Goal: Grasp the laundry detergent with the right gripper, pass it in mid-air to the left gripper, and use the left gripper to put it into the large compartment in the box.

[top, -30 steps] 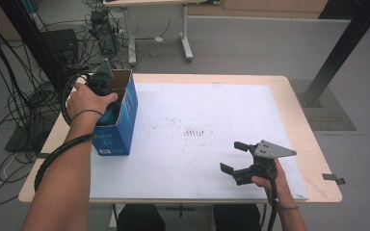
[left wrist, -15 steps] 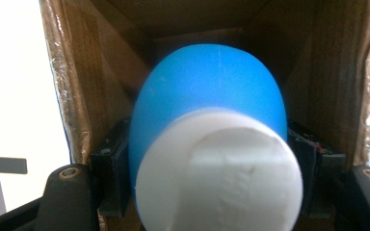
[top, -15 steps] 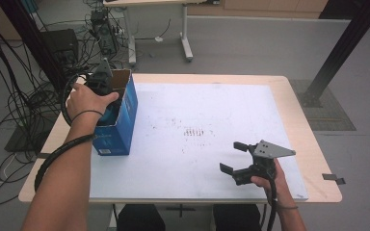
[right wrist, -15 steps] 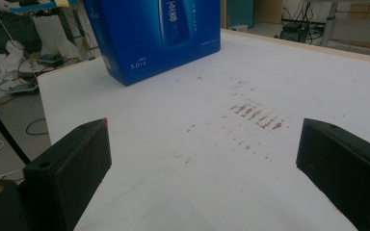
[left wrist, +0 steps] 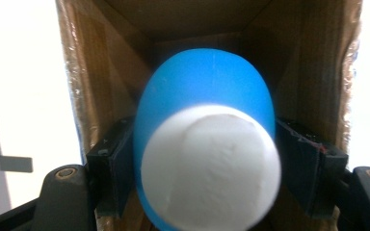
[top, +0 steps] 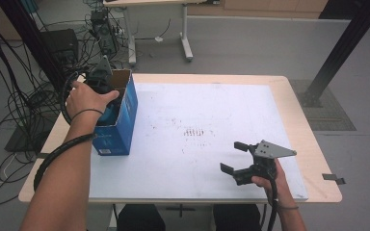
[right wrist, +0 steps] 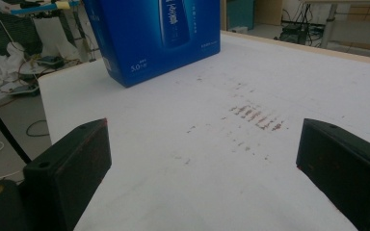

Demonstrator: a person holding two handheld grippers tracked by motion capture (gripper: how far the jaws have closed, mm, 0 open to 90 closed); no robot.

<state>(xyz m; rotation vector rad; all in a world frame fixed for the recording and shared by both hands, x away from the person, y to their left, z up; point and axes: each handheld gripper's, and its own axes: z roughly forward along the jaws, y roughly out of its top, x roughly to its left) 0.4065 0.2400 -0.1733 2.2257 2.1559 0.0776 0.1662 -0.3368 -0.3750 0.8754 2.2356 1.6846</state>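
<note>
1. High view: even, soft daylight, mild shadows on the table (top: 212,115)
2. Left gripper view: blue bottle (left wrist: 207,96) soft and out of focus, white surroundings blown out beside the dim box (left wrist: 86,96)
3. Right gripper view: near jaws blurred, table bright

Blue box (top: 118,122) left; table (top: 221,110) centre open

From above, the left hand-held gripper (top: 107,91) is sunk into the open blue box (top: 120,122), its jaws hidden behind the person's left hand (top: 87,98) and the cardboard wall. Looking along those jaws, the blue bottle (left wrist: 204,96) sits so close that its white cap (left wrist: 212,166) blurs, and the lower edge cuts it off. Whether the pads touch the bottle's sides cannot be told. The box bottom lies in shadow. The right hand-held gripper (right wrist: 202,178) has both jaws clipped by the picture's edges.
</note>
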